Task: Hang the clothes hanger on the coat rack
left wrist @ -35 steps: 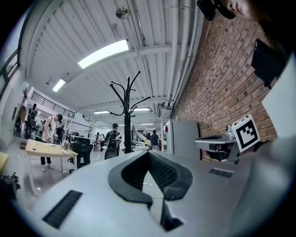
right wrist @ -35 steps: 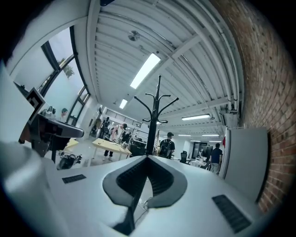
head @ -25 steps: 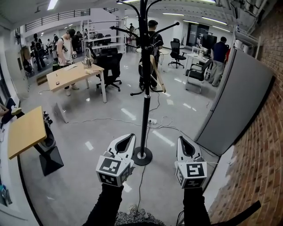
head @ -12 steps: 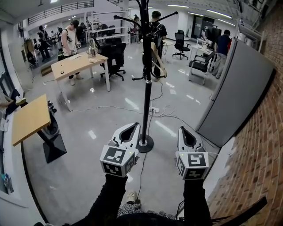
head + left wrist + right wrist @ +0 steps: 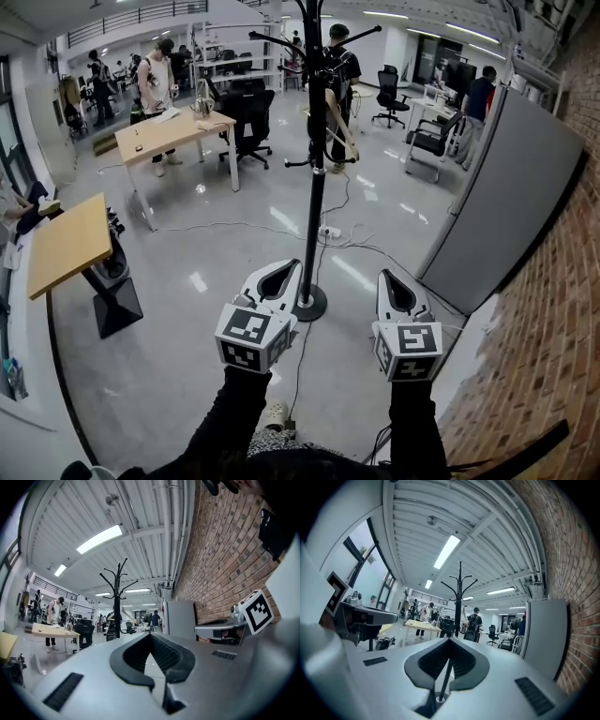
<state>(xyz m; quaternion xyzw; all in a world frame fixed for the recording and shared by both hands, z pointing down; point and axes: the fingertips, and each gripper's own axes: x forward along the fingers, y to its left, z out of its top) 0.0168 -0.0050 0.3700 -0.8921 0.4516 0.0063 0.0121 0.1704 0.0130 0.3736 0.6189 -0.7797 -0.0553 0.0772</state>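
Note:
A tall black coat rack (image 5: pixel 315 187) stands on a round base on the grey floor, just past my two grippers. A wooden clothes hanger (image 5: pixel 343 134) hangs from one of its lower arms, to the right of the pole. My left gripper (image 5: pixel 289 265) is low, its tip near the rack's base, shut and empty. My right gripper (image 5: pixel 386 275) is level with it to the right, also shut with nothing in it. The rack (image 5: pixel 117 603) shows far off in the left gripper view, and the rack (image 5: pixel 459 597) stands straight ahead in the right gripper view.
A grey partition (image 5: pixel 506 197) and a brick wall (image 5: pixel 562 309) close the right side. Wooden tables (image 5: pixel 70 248) (image 5: pixel 173 131) and an office chair (image 5: pixel 248 117) stand to the left and behind. Cables (image 5: pixel 361 251) lie on the floor by the rack. Several people stand at the back.
The head view has shifted a little, so the rack's base sits closer to the left gripper. Both grippers stay low and shut. The hanger stays on the rack.

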